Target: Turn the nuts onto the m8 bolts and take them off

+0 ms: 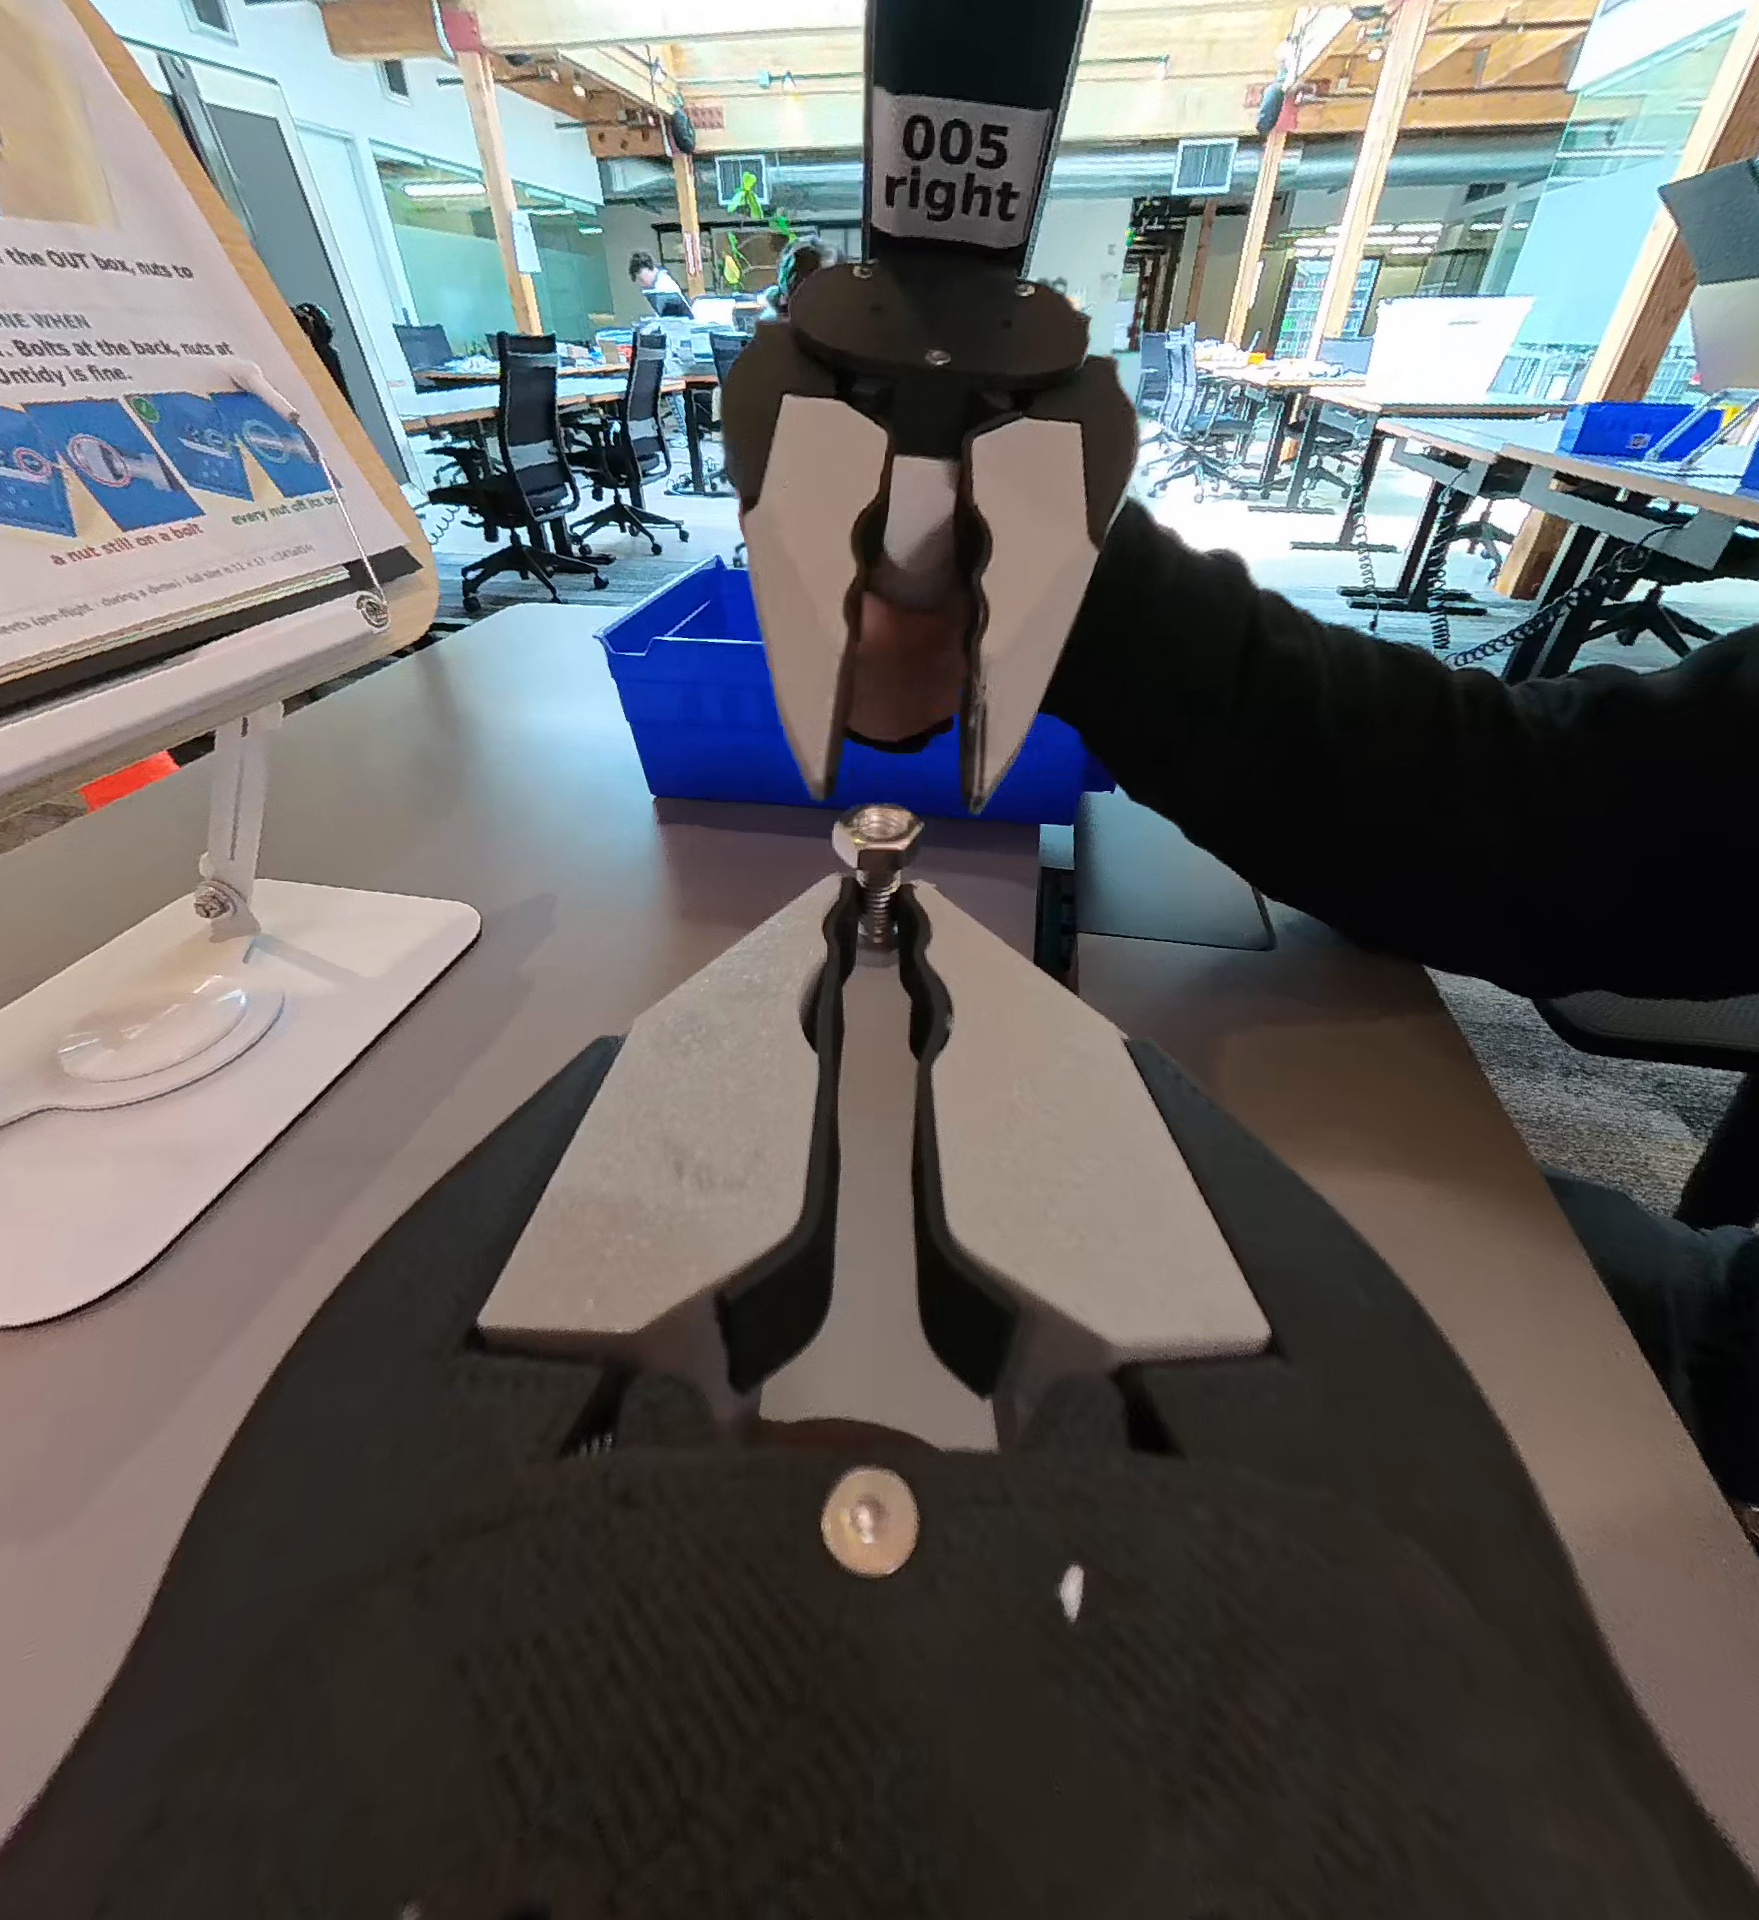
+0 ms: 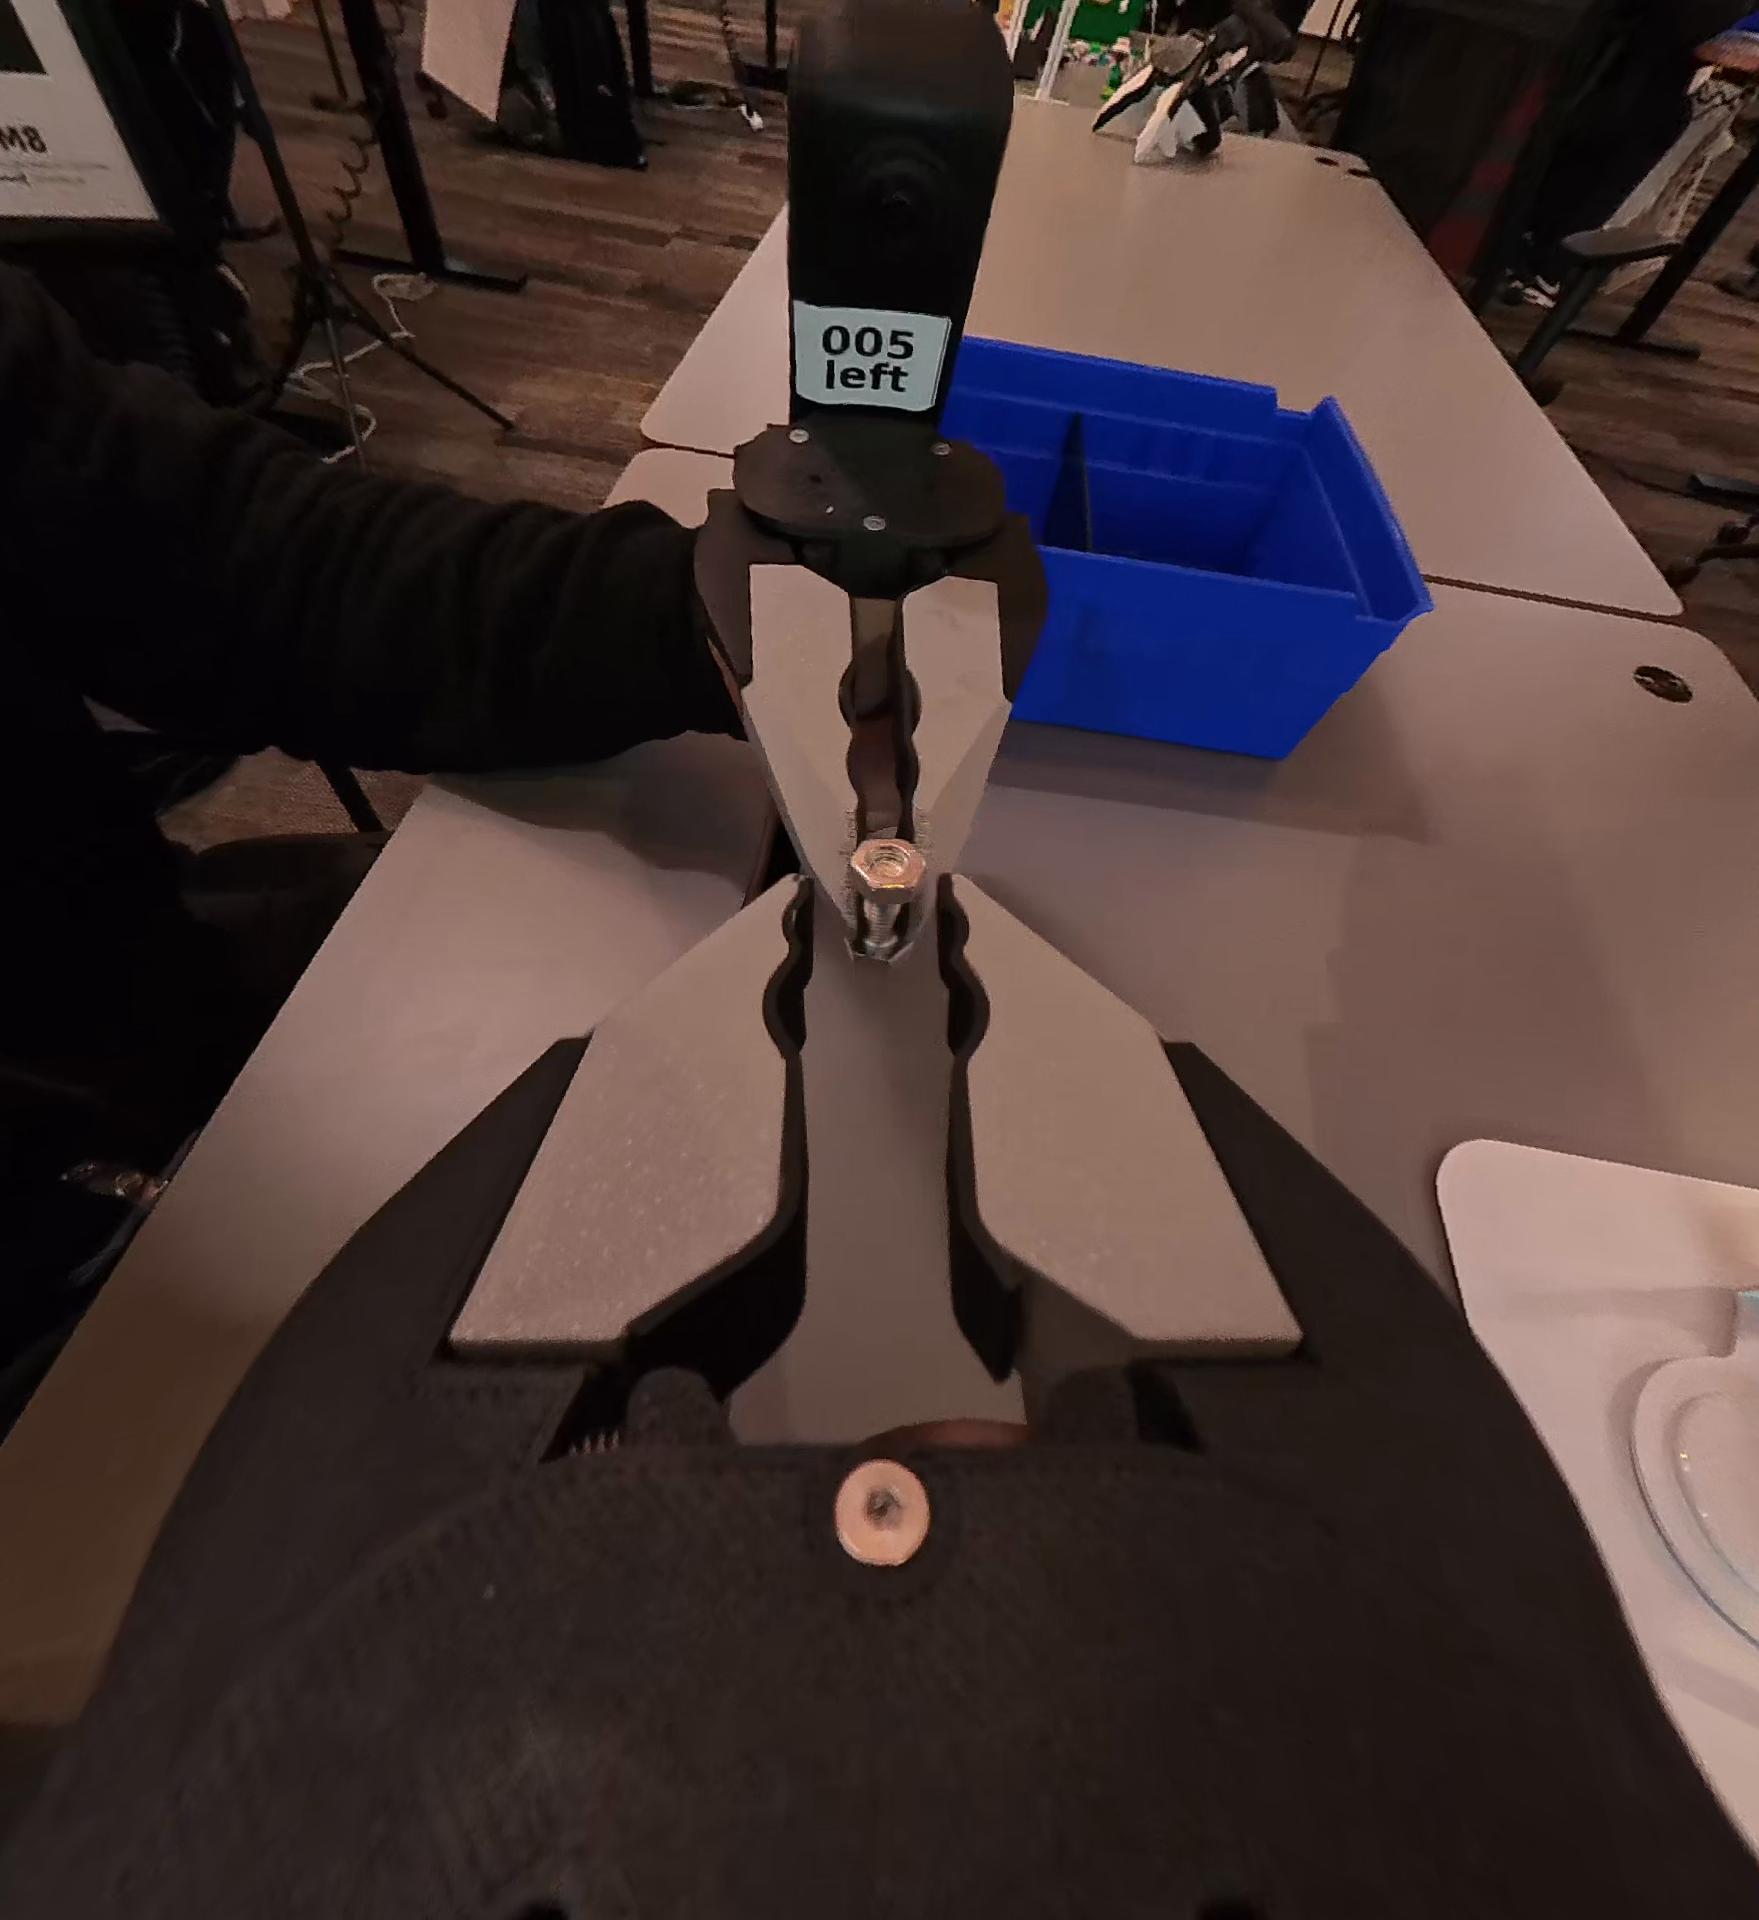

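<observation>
Bolt (image 1: 876, 914) stands upright above the grey table (image 1: 563, 831), its threaded shank clamped in the tips of the left gripper (image 1: 876, 930), with the nut (image 1: 876, 834) sitting at its top end, a short run of bare thread showing between nut and jaws. The right gripper (image 1: 896, 795) hangs just above the nut in the left wrist view, jaws parted wider than the nut and holding nothing; in its own view the tips flank the nut on either side without clearly touching it, though the angle makes contact hard to judge.

The step in hand looks like taking hold of the nut to turn it. Doing it well likely means closing the right jaws squarely on two opposite flats, not on corners, keeping the right gripper in line with the bolt's axis so the thread does not bind, and holding the left grip firm so the bolt cannot spin along. The blue bin (image 2: 1197, 582) sits behind, well clear.
</observation>
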The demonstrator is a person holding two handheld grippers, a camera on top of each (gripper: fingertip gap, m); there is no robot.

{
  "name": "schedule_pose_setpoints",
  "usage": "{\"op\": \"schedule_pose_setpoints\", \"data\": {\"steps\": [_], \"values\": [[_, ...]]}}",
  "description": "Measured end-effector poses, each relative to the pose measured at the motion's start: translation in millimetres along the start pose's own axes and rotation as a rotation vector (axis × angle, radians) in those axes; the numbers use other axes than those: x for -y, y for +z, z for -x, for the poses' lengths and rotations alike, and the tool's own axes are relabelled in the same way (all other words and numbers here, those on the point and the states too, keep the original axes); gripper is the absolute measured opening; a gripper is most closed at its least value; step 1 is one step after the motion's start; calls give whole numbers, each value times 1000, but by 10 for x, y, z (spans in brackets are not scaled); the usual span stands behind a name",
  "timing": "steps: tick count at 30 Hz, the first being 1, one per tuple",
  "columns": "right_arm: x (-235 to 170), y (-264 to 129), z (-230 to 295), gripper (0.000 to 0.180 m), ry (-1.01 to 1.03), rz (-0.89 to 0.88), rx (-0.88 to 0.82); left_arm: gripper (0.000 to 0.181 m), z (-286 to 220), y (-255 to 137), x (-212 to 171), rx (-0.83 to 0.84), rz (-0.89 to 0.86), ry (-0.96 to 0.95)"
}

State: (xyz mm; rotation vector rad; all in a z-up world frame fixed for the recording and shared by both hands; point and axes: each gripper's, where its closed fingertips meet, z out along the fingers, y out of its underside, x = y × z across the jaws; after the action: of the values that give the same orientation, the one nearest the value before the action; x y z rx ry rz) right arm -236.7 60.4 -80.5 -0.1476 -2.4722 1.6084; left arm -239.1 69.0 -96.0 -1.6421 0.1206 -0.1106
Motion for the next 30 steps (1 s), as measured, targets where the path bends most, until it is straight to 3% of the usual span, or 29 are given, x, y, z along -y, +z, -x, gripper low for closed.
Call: {"op": "schedule_pose_setpoints", "data": {"steps": [5,7,12,16,18,20,25,29,30], "values": [[-57,36,64,22,4,30,37,5,6,-4,0,4,2,3],[-46,-16,157,5,-6,21,90,5,43,-19,4,19,-2,-5],[22,-23,-5,18,28,-11,1,5,12,-6,0,6,1,-1],[-61,72,44,27,21,41,22,5,17,-1,-11,10,8,1],[-88,39,70,25,18,61,30,5,27,-1,-22,13,10,0],[-38,-26,154,11,17,28,82,5,48,-10,-3,20,-1,-13],[-7,-8,-43,22,49,5,-17,5,29,-1,-5,16,2,-7],[-101,52,94,28,49,61,55,5,29,-6,-22,13,11,-3],[-94,14,197,6,35,58,117,5,49,-9,-12,26,4,-4]]}}
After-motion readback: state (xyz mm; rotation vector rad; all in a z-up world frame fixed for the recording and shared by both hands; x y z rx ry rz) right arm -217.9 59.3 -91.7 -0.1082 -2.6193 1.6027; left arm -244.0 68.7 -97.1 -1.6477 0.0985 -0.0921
